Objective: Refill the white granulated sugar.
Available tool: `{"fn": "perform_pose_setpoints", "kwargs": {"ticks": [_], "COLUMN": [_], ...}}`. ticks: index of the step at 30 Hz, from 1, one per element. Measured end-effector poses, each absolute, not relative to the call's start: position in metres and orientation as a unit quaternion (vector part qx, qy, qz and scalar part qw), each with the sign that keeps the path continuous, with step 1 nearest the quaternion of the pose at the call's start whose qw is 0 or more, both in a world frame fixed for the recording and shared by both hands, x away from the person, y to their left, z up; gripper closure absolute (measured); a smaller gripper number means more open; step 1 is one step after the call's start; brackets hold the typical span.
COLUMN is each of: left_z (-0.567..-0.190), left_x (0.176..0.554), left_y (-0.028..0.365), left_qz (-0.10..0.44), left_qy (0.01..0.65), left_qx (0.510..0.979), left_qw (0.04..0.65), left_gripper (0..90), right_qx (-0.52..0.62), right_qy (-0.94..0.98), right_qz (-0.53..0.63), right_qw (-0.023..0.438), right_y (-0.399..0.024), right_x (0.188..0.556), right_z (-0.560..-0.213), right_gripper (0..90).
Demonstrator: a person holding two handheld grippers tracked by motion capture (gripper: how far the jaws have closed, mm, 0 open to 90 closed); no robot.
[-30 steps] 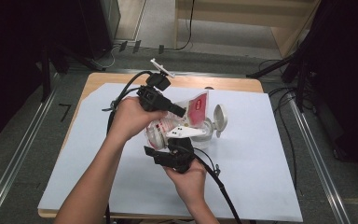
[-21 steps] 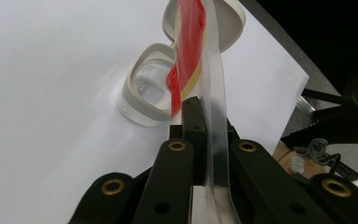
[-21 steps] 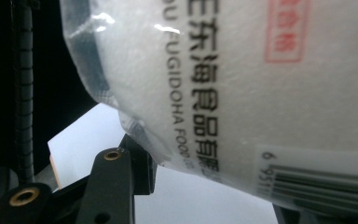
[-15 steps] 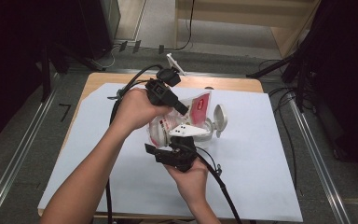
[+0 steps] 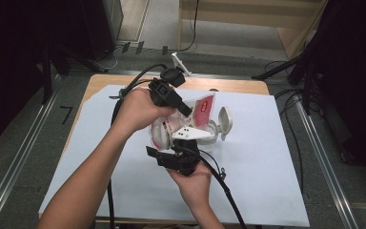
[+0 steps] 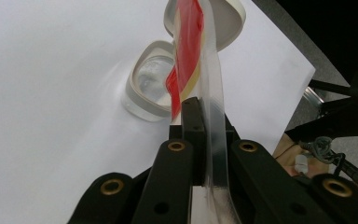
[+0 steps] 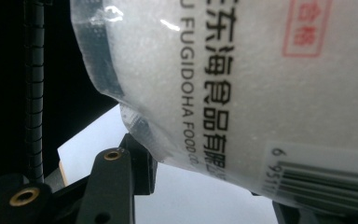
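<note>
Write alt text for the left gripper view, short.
The left claw is shut on the clear top edge of a red-printed plastic bag. Beyond it, an open container with a hinged lid sits on a white sheet.

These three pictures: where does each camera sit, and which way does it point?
High view: above the person's side, looking forward and down on the table; both forearms, left tongs and right tongs show.
Left gripper view: rides the left tongs, looking along the jaws pinching the bag's top edge, toward the open container.
Right gripper view: rides the right tongs, facing the bag close up.
All three views share the bag.
</note>
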State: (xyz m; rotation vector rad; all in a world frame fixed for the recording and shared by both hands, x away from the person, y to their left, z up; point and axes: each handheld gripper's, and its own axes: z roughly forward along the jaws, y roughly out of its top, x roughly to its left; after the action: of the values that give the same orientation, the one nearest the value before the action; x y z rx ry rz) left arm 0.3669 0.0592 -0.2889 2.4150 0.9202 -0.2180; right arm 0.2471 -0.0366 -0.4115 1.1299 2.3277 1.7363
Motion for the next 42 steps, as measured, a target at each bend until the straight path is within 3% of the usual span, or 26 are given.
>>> {"fn": "perform_pose_setpoints", "kwargs": {"ticks": [42], "left_z": [-0.2885], "left_x": [0.3689], "left_y": [0.057], "left_qz": [-0.08], "left_qy": [0.336], "left_qx": [0.899], "left_qw": [0.27], "left_gripper": [88.3], "right_qx": [0.359], "right_qy": [0.753], "right_qz": [0.551], "right_qw": [0.025], "right_y": [-0.0319], "right_x": [0.2447], "right_z": [-0.4083], "right_gripper": [55.3]}}
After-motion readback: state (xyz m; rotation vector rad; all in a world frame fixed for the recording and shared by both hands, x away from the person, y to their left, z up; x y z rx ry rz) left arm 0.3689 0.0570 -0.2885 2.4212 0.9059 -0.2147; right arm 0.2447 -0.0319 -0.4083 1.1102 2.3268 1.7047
